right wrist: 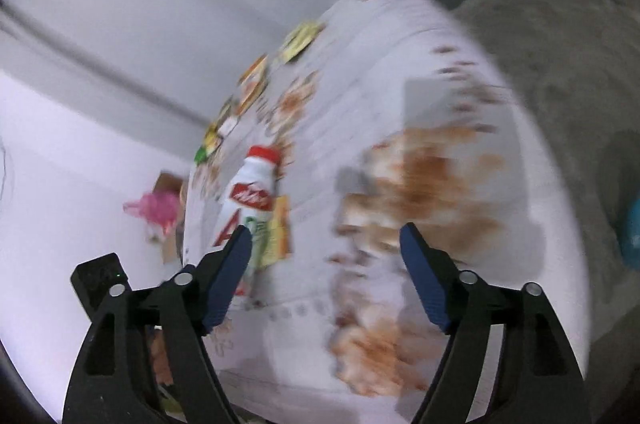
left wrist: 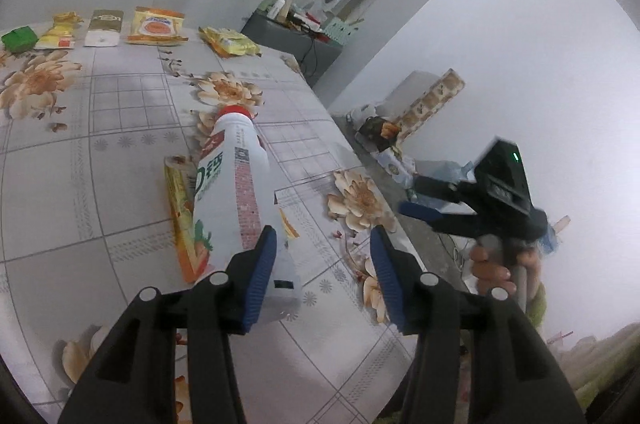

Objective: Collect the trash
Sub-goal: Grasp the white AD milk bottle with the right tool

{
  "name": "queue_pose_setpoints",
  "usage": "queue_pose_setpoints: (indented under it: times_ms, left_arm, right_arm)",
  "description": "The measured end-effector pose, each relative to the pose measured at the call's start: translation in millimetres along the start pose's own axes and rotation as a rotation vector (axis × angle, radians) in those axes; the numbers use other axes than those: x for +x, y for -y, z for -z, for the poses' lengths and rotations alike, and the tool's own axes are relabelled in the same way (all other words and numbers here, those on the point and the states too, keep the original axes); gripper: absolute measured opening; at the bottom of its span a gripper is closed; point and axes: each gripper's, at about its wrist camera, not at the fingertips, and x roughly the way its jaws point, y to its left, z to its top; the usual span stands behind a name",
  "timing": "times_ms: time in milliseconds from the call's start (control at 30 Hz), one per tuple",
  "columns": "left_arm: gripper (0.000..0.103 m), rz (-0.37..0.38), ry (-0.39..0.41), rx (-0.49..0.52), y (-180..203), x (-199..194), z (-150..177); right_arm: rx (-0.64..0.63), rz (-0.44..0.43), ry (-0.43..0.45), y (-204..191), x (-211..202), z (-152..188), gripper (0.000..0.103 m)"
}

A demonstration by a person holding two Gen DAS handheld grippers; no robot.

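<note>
Left hand-held gripper (left wrist: 322,266): spread, one pad beside white bottle (left wrist: 236,192).
Right hand-held gripper (right wrist: 326,266): spread, empty.
Wrappers (left wrist: 156,26): along worktop (left wrist: 120,128) far edge.

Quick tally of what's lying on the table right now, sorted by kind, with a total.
White bottle with red cap: 1
Flat orange-yellow wrapper under the bottle: 1
Snack packets along the far edge: 4
Green box at the far corner: 1
Total: 7
</note>
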Motion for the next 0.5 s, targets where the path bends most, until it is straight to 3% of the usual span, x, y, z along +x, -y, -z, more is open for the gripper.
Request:
queue_pose_setpoints:
  times_ms: [267, 500]
  left_arm:
    - [0.047, -0.006, 0.056, -0.100, -25.7, -6.4, 8.3]
    - [0.042, 0.020, 0.058, -0.084, -22.3, -8.1, 14.4]
  right_arm:
    - [-0.122, 0.063, -0.181, -67.5, 85.0, -21.0, 0.077]
    - [-0.196, 0.117, -0.292, -96.9, 120.9, -19.9, 0.077]
